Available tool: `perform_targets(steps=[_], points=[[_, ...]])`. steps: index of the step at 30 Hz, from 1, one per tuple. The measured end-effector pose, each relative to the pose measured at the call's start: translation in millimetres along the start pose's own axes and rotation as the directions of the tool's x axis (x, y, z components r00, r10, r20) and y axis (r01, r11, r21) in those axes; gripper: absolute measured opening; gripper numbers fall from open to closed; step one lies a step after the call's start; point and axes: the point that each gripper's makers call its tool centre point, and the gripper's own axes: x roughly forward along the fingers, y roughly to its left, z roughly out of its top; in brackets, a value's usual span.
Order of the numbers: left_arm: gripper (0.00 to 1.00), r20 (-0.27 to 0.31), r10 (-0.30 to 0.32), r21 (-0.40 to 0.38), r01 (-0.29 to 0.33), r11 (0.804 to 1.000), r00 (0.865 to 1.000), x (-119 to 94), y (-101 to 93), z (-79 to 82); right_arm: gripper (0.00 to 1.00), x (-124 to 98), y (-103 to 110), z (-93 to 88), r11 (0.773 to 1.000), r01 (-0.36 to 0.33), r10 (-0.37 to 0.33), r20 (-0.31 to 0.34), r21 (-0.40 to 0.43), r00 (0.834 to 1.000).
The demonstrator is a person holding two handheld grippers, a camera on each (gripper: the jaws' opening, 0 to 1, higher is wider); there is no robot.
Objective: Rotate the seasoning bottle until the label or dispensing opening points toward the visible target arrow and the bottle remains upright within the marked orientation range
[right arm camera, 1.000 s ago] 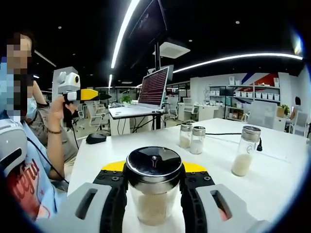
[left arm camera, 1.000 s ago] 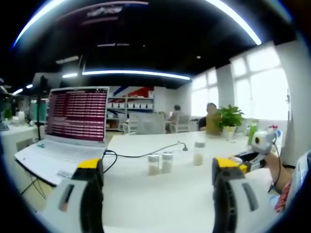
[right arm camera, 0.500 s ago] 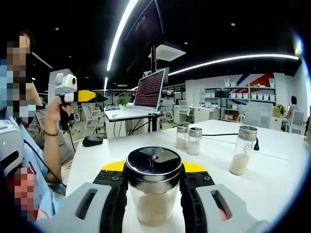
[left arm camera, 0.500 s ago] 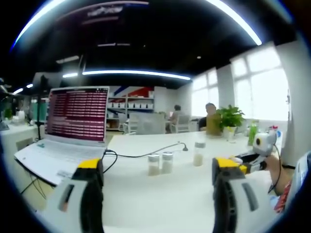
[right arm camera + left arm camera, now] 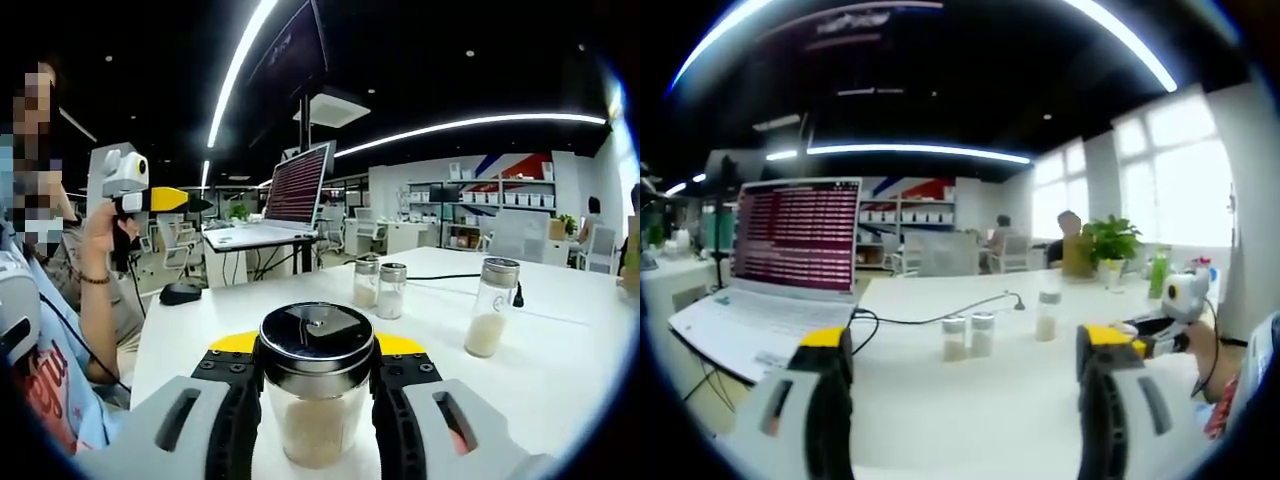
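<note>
A glass seasoning bottle [image 5: 317,345] with a shiny metal lid and pale grains inside stands upright between the jaws of my right gripper [image 5: 317,372], which is shut on its body. In the left gripper view that same right gripper [image 5: 1160,322] sits low over the white table [image 5: 970,400] at the far right, held by a hand. My left gripper [image 5: 965,345] is open wide with nothing between its jaws, raised above the table. It also appears as the left gripper [image 5: 152,197] held up in a hand at the left.
Two small shakers [image 5: 367,281] [image 5: 955,338] and a taller bottle [image 5: 490,318] [image 5: 1047,315] stand mid-table. An open laptop [image 5: 790,260] with a black cable [image 5: 940,318] sits at one end, a black mouse [image 5: 182,292] near it. A potted plant [image 5: 1110,245] and seated people are behind.
The right gripper view has turned a little, so the shakers, tall bottle and laptop sit further left in it. The bottle stays clamped in the jaws. The left gripper view is unchanged.
</note>
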Motion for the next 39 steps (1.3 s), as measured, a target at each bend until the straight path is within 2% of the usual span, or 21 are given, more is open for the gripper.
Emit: perform_targets(steps=[39], points=[[0.98,0.003,0.004,-0.004,-0.004,1.000,1.000,-0.9,2.2,0.5,0.41,-0.9,-1.6,-0.5,0.988,0.153,-0.153,-0.001,0.009,0.988]])
